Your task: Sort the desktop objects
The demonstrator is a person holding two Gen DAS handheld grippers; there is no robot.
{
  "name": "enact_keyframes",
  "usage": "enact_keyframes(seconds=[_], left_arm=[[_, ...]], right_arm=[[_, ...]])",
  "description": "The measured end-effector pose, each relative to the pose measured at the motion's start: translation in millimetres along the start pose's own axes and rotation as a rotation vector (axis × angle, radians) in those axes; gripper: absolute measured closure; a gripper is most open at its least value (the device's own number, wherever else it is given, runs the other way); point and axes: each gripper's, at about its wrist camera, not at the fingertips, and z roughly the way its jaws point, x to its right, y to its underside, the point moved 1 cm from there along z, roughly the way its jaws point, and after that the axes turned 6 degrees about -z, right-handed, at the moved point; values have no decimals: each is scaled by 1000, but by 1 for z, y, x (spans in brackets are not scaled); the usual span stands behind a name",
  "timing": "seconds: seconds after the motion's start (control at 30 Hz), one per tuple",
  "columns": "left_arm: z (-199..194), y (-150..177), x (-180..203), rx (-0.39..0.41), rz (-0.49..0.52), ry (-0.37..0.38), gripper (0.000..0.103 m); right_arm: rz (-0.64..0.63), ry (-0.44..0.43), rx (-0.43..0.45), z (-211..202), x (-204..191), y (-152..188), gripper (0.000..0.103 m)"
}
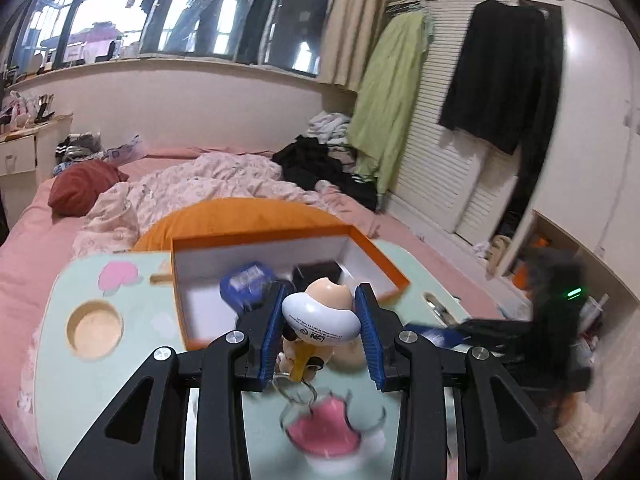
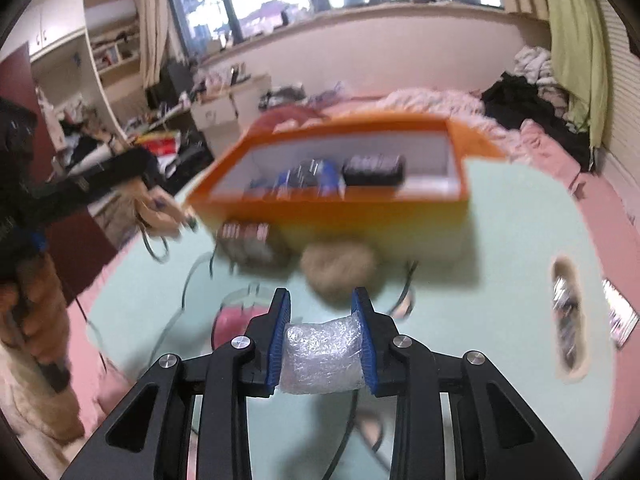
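Here, gripping one figurine keychain (image 1: 320,320) in left claw (image 1: 320,316), one bubble-wrapped bundle (image 2: 320,356) in right claw (image 2: 322,336); orange box (image 2: 340,216) blurring, contents indistinct.

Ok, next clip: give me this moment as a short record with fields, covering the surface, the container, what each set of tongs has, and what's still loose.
surface: pale green table set over a pink bed
container: open orange box, white inside, holding a blue item and a black item
left tongs: shut on a small toy figure keychain, key ring hanging below
right tongs: shut on a bubble-wrapped bundle
still loose: brown fuzzy object in front of the box
image quality: motion blur in both views
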Motion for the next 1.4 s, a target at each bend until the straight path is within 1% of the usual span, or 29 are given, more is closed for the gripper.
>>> enact_keyframes(seconds=[0.1, 0.17, 0.2, 0.23, 0.27, 0.3, 0.33, 0.37, 0.4, 0.43, 0.47, 0.5, 0.57, 0.6, 0.67, 0.7, 0.77, 0.8, 0.9, 0.97, 1.0, 1.03, 1.07, 1.1, 1.13, 1.17, 1.2, 1.27, 1.4], left_arm=[[27, -18, -7, -2, -37, -31, 66], [48, -25, -16, 4, -62, -62, 65], [63, -24, -24, -17, -84, -81, 62], [73, -22, -29, -46, -107, -102, 51], [83, -17, -37, -80, -143, -129, 47], [86, -12, -42, -94, -173, -133, 47], [86, -8, -45, -94, -186, -118, 47], [77, -5, -43, -60, -163, -106, 44], [70, -3, -41, -37, -147, -107, 41], [63, -1, -39, -20, -135, -113, 33], [56, 0, -36, -7, -125, -116, 29], [48, 1, -32, 1, -111, -114, 28], [35, 4, -24, -1, -79, -106, 28], [28, 9, -18, -12, -58, -105, 26], [19, 25, -10, -39, -33, -115, 20], [18, 33, -9, -54, -32, -119, 20], [23, 61, -6, -133, -14, -141, 20], [25, 71, -6, -155, -9, -155, 20], [28, 95, -13, -180, -32, -202, 20], [35, 101, -23, -219, -86, -218, 20], [35, 101, -22, -204, -78, -228, 19], [36, 102, -22, -211, -78, -239, 19], [36, 102, -20, -213, -66, -249, 19], [37, 104, -17, -215, -52, -257, 18], [39, 105, -14, -222, -31, -267, 12], [42, 108, -10, -232, -3, -281, 3], [43, 111, -8, -239, 12, -291, 0], [46, 115, -3, -237, 47, -325, 0], [48, 115, -3, -238, 54, -335, 0]], right_arm=[[25, 11, 52, 2, 5, -39, 73], [24, 32, 67, 14, 8, -59, 72], [17, 43, 65, 22, 10, -66, 71], [12, 58, 55, 32, 12, -69, 70], [14, 82, 36, 43, 15, -70, 65], [26, 105, 16, 52, 18, -68, 55], [41, 107, 5, 56, 22, -65, 50], [62, 93, 7, 57, 25, -61, 44], [85, 70, 25, 54, 27, -56, 43], [89, 64, 51, 48, 28, -53, 43], [95, 72, 63, 42, 29, -50, 39], [98, 78, 77, 34, 27, -46, 35], [100, 72, 97, 22, 23, -40, 34], [97, 67, 98, 14, 20, -34, 32], [65, 80, 109, 4, 12, -24, 31], [43, 99, 97, -1, 6, -17, 26], [26, 117, 47, -3, -1, -4, 19], [25, 114, 24, -3, -4, 5, 19], [16, 162, -46, 4, -7, 28, 19], [18, 194, -90, 11, -5, 39, 19], [23, 207, -122, 17, -2, 44, 19], [30, 217, -150, 24, 1, 47, 19], [4, 263, -130, 23, 0, 50, 18], [-1, 285, -146, 25, 0, 51, 15], [-14, 299, -153, 25, -1, 52, 14], [-19, 296, -155, 25, -2, 53, 12], [-22, 299, -158, 24, -3, 53, 11], [4, 314, -153, 21, 3, 54, 10], [5, 322, -144, 18, 6, 58, 9]])
